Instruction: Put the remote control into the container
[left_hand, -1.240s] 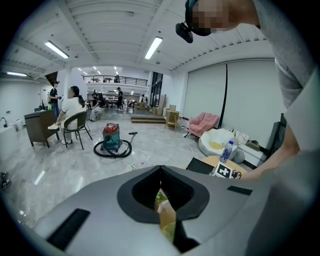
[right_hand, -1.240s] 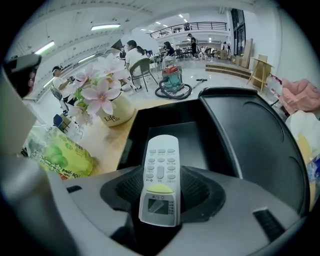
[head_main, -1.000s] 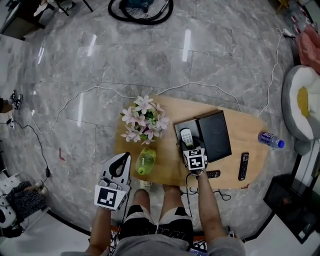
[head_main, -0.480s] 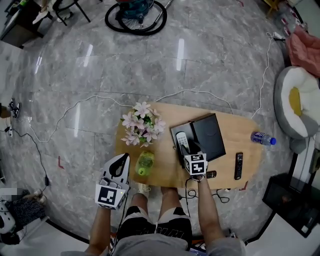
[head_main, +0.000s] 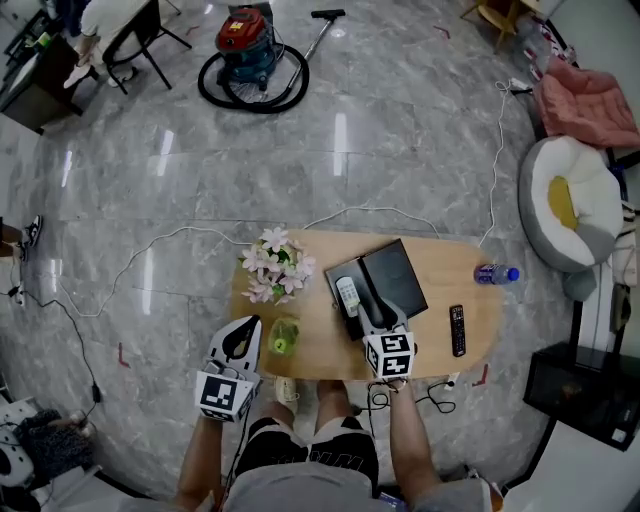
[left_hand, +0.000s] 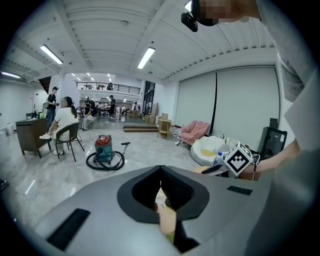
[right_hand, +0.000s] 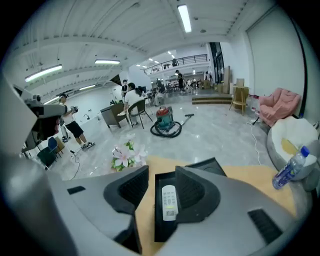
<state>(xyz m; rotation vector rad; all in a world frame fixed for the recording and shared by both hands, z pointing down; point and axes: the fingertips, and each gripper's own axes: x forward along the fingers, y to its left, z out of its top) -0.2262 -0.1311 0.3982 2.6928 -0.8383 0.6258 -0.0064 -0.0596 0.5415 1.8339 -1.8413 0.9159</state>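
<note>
Remote control (head_main: 347, 295) lies lengthwise between walls of the narrow container (right_hand: 159, 225).

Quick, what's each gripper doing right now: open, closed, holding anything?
Left gripper: closed, holding nothing.
Right gripper: open, though its jaws have just been closing; nothing gripped. The white remote lies in the black container beneath it.

Colours as I log them off my feed.
- Floor (head_main: 300, 170): grey marble, white veining.
- Table (head_main: 440, 265): pale wood grain.
- Container (right_hand: 159, 220): black; lid (head_main: 392, 280) also black.
- Remote (right_hand: 169, 202): white, grey buttons, thin yellow stripe.
- Second remote (head_main: 457, 330): black.
- Flowers (head_main: 275, 268): pink-white, green leaves.
- Bottle (head_main: 283, 338): green.
- Water bottle (head_main: 495, 273): clear, blue label.
- Vacuum (head_main: 243, 40): red over teal, black hose.
- Beanbag (head_main: 560, 205): white, yellow patch.
- Shorts (head_main: 310, 445): black-white bands.
</note>
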